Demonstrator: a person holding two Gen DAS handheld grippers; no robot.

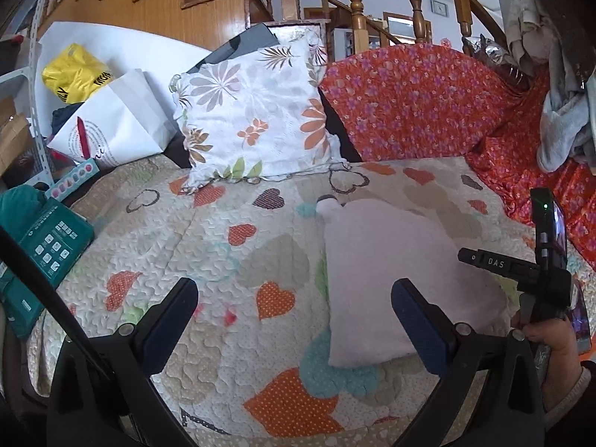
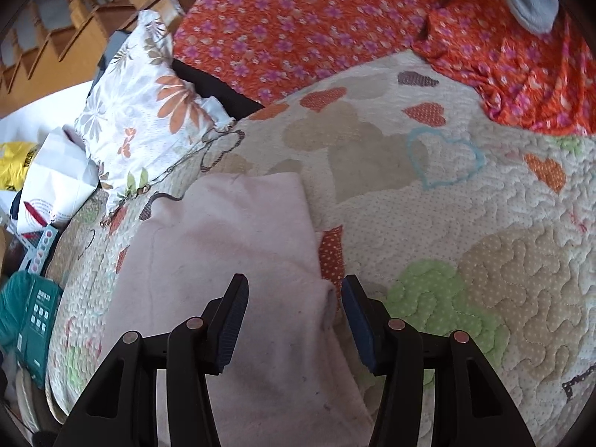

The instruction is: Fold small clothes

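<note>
A pale pink small garment (image 1: 395, 272) lies folded flat on a heart-patterned quilt (image 1: 208, 246). My left gripper (image 1: 294, 294) is open and empty above the quilt, its right finger over the garment's near edge. The right gripper's body (image 1: 547, 272) shows at the far right of the left wrist view, held in a hand. In the right wrist view the garment (image 2: 231, 246) fills the lower left. My right gripper (image 2: 294, 294) is open just over the garment's right edge, with a raised fold of cloth between the fingers, not pinched.
A floral pillow (image 1: 253, 115) leans at the quilt's back. Orange flowered fabric (image 1: 421, 100) covers the back right. A white paper bag (image 1: 119, 123), a yellow bag (image 1: 74, 72) and a teal box (image 1: 48, 246) sit at the left. Grey clothes (image 1: 566, 130) hang at the right.
</note>
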